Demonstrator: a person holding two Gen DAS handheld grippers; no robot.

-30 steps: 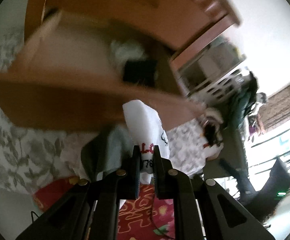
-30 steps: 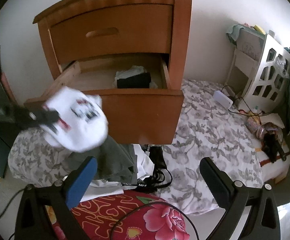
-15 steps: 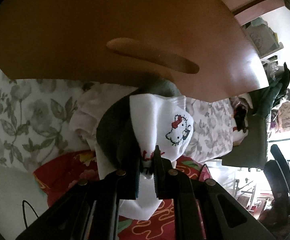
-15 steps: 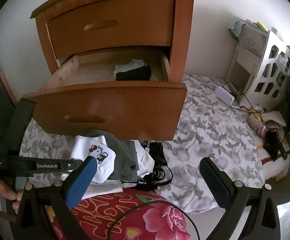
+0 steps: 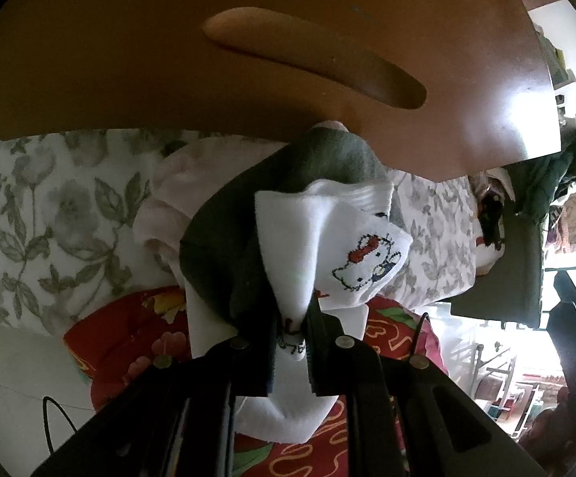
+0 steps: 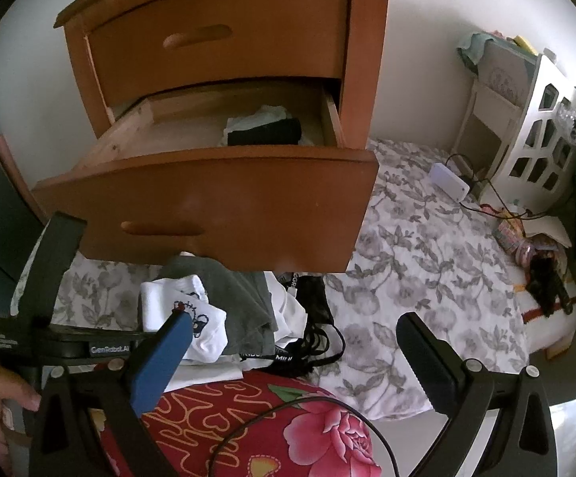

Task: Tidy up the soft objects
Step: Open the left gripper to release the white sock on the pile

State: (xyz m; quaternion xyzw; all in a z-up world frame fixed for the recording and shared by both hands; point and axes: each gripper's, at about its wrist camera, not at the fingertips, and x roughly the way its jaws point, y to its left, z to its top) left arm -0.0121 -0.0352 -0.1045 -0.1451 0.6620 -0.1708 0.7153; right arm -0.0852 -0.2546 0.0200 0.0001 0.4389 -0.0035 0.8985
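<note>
On the bed (image 6: 427, 278), below an open wooden drawer (image 6: 216, 206), the left gripper (image 5: 292, 338) has its jaws closed on a white cartoon-cat sock (image 5: 327, 246), lying on a grey garment (image 6: 244, 298) whose lower part is hidden. The right gripper (image 6: 292, 353) hovers with jaws wide open. Folded clothes (image 6: 266, 129) sit in the drawer, half hidden.

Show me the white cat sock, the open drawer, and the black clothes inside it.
white cat sock (image 5: 361, 258), left wrist view, on the cat picture
open drawer (image 6: 248, 198), right wrist view, front panel
black clothes (image 6: 266, 134), right wrist view, folded top
</note>
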